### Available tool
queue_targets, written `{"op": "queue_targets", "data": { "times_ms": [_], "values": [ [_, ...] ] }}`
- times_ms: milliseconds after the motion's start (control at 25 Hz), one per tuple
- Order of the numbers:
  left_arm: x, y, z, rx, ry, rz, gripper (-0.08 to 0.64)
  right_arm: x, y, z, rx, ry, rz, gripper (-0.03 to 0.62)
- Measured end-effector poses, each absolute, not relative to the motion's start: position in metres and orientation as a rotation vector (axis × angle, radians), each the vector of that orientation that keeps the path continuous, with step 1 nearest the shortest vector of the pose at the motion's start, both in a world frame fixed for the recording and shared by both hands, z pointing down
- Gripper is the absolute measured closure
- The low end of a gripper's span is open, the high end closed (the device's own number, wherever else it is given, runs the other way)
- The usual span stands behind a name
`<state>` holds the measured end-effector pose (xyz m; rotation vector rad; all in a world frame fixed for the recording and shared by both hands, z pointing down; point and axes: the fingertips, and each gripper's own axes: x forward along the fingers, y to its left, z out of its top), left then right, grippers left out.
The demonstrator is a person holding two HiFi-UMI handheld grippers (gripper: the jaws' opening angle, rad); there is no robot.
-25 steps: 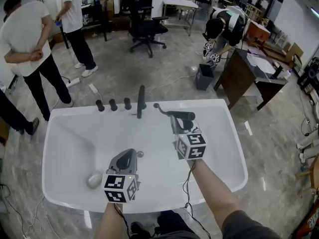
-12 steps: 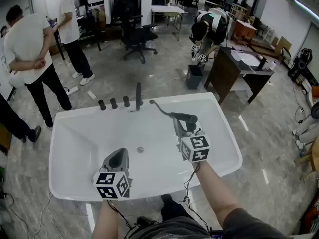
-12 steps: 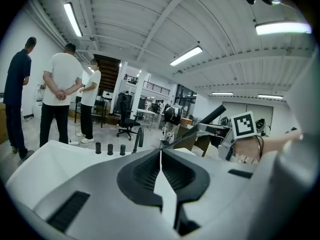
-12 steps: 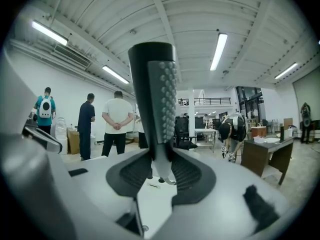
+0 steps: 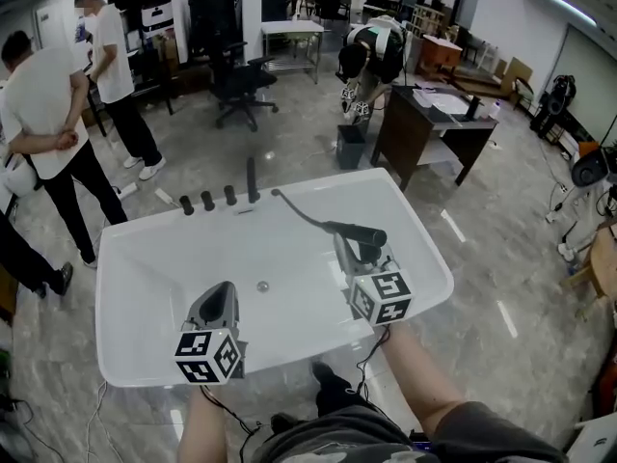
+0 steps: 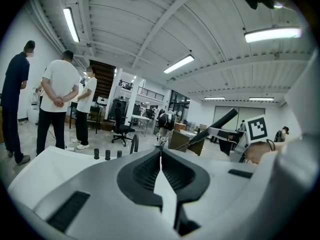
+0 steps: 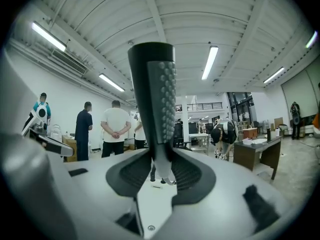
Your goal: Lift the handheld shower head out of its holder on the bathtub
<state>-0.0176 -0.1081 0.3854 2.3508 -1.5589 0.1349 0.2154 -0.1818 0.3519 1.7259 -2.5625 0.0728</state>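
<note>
Right gripper view, right hand-held gripper (image 7: pixel 160 160) pinching shower head (image 7: pixel 155 84), left hand-held gripper (image 6: pixel 160 154) pressed together, over bathtub (image 5: pixel 154 278)

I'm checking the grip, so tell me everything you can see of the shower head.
The shower head is a slim dark wand, matte like plastic, with a grey panel of small nubs on one face. The right gripper has its jaws closed on its narrow end, and the rest sticks out past them. It hangs over the white tub, touching nothing else, and a thin dark hose runs from it to the tub's far edge.
</note>
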Motion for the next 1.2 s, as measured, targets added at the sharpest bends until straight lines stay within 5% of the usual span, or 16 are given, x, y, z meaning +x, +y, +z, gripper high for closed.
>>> {"op": "queue_targets", "data": {
  "times_ms": [600, 1200],
  "values": [
    [-0.034, -0.013, 0.395, 2.415, -1.421, 0.148, 0.543, 0.191, -0.041, 0.380, 1.827, -2.503, 0.154, 0.457],
    [-0.023, -0.002, 0.416, 2.422, -1.341, 0.172, 0.543, 0.182, -0.024, 0.413, 1.860, -2.470, 0.241, 0.457]
  ]
}}
